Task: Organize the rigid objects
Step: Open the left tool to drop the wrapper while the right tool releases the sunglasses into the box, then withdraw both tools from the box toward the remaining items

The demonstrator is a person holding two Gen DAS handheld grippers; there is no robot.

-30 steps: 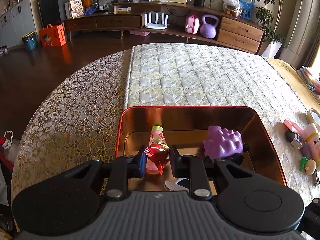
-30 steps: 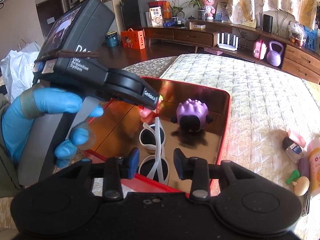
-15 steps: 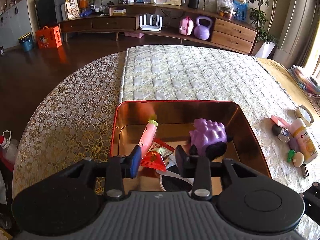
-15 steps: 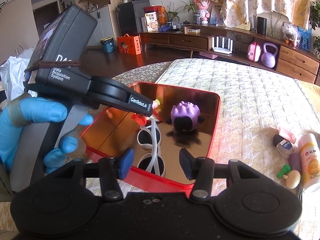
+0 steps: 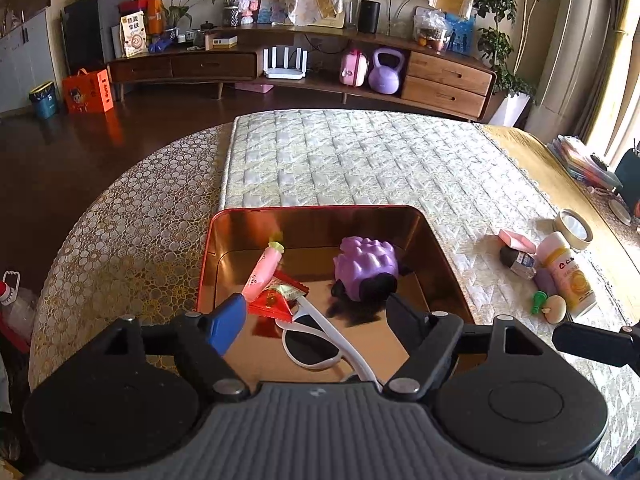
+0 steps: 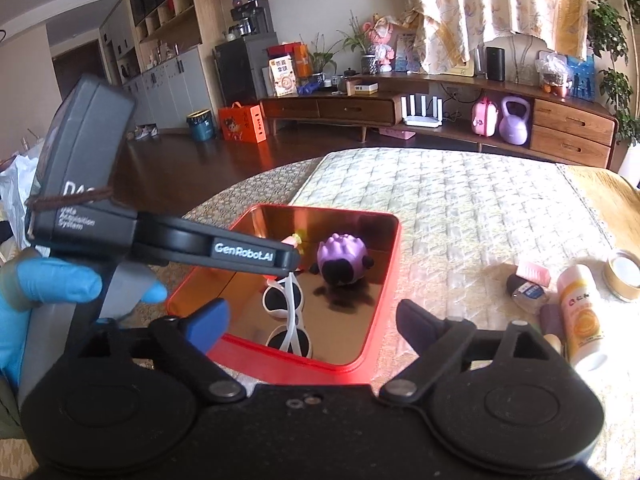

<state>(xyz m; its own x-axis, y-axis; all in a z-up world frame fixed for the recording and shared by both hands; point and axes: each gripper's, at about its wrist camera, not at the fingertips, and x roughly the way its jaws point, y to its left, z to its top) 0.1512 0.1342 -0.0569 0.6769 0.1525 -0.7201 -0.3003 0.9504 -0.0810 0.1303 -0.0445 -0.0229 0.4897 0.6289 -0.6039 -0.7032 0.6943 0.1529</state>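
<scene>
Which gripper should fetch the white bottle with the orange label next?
Right. The white bottle with the orange label lies just beside the open right gripper; the left gripper hangs over the red metal tin.

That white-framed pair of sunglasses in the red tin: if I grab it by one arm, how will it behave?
The sunglasses look like light, stiff plastic, so they should lift easily. Held by one thin arm, the lens end would probably swing down at the hinge. The glossy frame may slip between the pads, and the dark lenses could scratch against the tin.

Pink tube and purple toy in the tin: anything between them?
Bare tin floor separates the pink tube from the purple toy in the left wrist view; the red packet lies nearer.
</scene>
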